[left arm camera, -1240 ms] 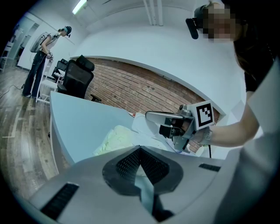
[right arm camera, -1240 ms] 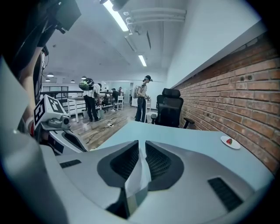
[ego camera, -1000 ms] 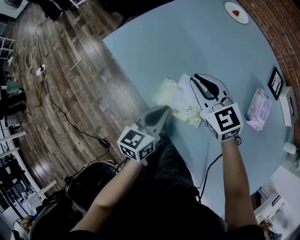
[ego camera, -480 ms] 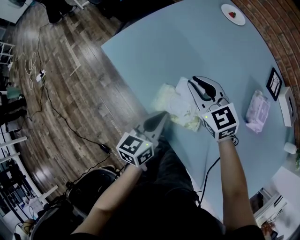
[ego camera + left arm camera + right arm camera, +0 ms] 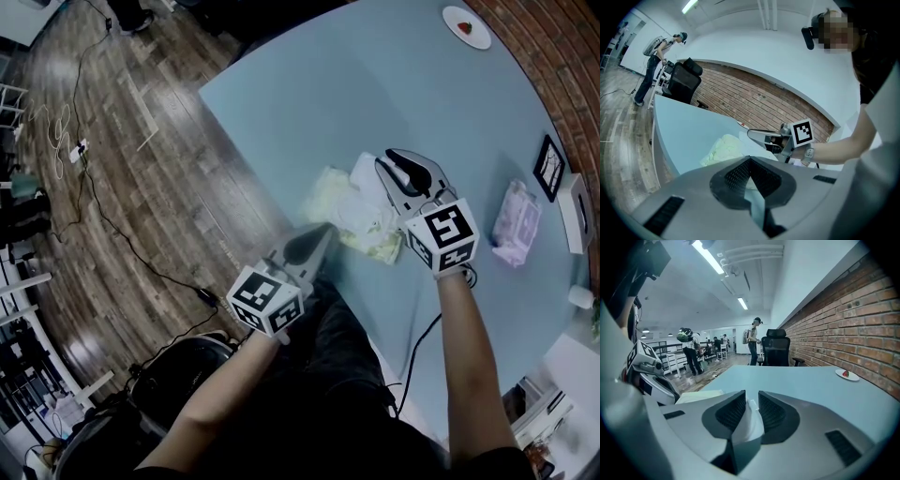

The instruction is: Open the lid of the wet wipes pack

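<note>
We've got wet wipes pack [image 5: 349, 211] here: soft, pale yellow-white, lying flat on blue table [image 5: 309, 103], near its edge.

Ceiling strip lights [image 5: 708, 256] flood the room evenly; fisheye lenses bend and darken each view's edges, the nearest foreground softly blurred.

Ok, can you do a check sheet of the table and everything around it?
Surface: light blue table.
Job's things: wet wipes pack mid-table, with a white flap.
Clutter: pink pack, plate with something red, framed picture.
Tools: left tool shut, beside the pack's near edge; right tool, jaws opening, flap between them.
Cables: black cable across the wood floor; another under the right arm.
Surroundings: brick wall, office chair, people far off.
</note>
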The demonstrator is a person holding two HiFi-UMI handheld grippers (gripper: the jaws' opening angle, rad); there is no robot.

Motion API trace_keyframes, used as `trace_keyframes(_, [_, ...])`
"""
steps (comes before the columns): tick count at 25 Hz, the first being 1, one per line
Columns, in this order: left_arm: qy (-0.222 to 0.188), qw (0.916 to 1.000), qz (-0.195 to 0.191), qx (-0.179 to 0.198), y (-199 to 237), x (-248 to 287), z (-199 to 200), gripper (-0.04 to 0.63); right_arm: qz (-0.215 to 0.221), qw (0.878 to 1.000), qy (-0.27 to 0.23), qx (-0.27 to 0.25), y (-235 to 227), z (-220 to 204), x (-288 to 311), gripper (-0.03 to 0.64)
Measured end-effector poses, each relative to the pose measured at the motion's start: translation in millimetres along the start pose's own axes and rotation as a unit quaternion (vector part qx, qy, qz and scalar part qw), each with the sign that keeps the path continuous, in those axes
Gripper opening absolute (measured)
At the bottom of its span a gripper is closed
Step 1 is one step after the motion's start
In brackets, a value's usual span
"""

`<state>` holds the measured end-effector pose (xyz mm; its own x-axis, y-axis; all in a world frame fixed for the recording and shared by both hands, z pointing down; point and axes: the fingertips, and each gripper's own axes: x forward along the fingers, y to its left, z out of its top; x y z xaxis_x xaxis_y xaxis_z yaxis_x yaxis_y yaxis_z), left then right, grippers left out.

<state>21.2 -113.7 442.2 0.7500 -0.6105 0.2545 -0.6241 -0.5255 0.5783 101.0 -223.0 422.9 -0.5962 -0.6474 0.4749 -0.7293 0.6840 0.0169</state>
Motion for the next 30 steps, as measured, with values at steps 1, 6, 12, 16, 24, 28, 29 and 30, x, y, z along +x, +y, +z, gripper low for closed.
trace_keyframes(1, [0.000,1.0000,-0.001,0.000,0.0,-0.3,-0.2,0.014,0.000,1.000,0.002,0.000,-0.2,-1.8,0.7,0.086])
trace_keyframes(6, [0.000,1.0000,-0.005,-0.001,-0.3,-0.5,-0.1,0.014,0.000,0.999,0.028,-0.045,5.1,-13.0,3.7,0.084])
trace_keyframes(12, [0.002,0.9999,-0.010,-0.002,0.7,-0.2,0.3,0.014,0.001,0.999,0.028,-0.039,5.3,-15.0,3.7,0.069])
trace_keyframes(16, [0.008,0.9999,-0.014,-0.002,0.1,0.0,0.6,0.014,0.003,0.998,0.032,-0.056,6.9,-14.2,2.8,0.058])
trace_keyframes(24, [0.008,0.9998,-0.019,-0.002,0.7,-0.4,-0.2,0.014,0.005,0.997,0.024,-0.068,9.4,-14.3,3.4,0.048])
trace_keyframes(28, [0.009,0.9998,-0.018,-0.005,1.1,-2.3,-2.5,0.014,0.007,0.998,0.022,-0.063,9.3,-14.8,3.0,0.037])
trace_keyframes(29, [0.010,0.9998,-0.016,-0.005,1.2,-2.8,-3.3,0.014,0.005,0.998,0.020,-0.062,9.0,-14.6,2.6,0.035])
trace_keyframes(30, [0.013,0.9998,-0.016,-0.002,0.9,-3.3,-4.3,0.014,0.003,0.998,0.017,-0.060,8.8,-14.4,2.0,0.034])
